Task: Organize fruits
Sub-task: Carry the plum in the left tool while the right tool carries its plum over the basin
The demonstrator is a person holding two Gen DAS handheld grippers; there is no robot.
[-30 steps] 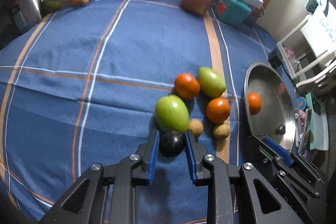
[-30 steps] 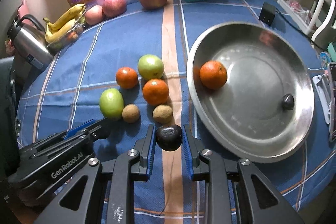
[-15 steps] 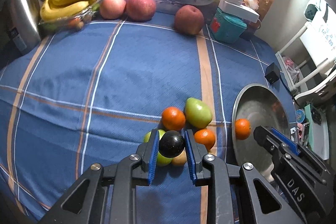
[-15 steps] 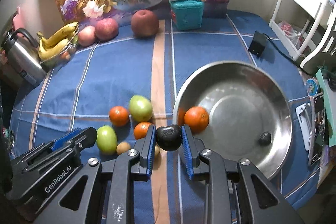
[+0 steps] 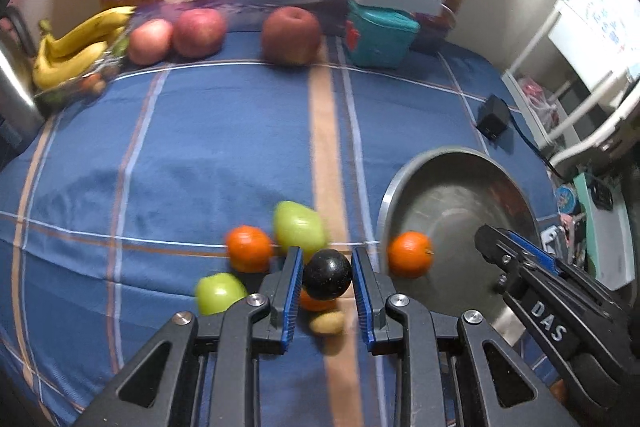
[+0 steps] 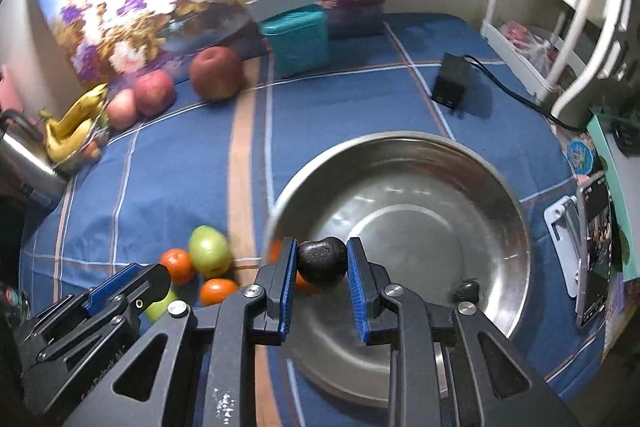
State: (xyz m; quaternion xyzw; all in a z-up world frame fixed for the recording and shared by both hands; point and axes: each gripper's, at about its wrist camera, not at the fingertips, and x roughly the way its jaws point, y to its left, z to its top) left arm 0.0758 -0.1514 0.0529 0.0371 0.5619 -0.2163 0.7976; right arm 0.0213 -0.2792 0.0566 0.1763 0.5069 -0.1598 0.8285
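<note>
My left gripper is shut on a round black fruit, held above the loose fruit: two oranges, two green fruits and small brown ones. My right gripper is shut on a dark lumpy fruit, held over the left rim of the steel bowl. The bowl holds an orange and a small dark fruit.
Three red apples, bananas and a teal box line the back of the blue checked cloth. A kettle stands at far left, a black adapter with its cable at back right, a phone at right.
Both grippers have risen from the cloth with their dark fruits and moved right; the right one now hangs over the bowl's rim.
</note>
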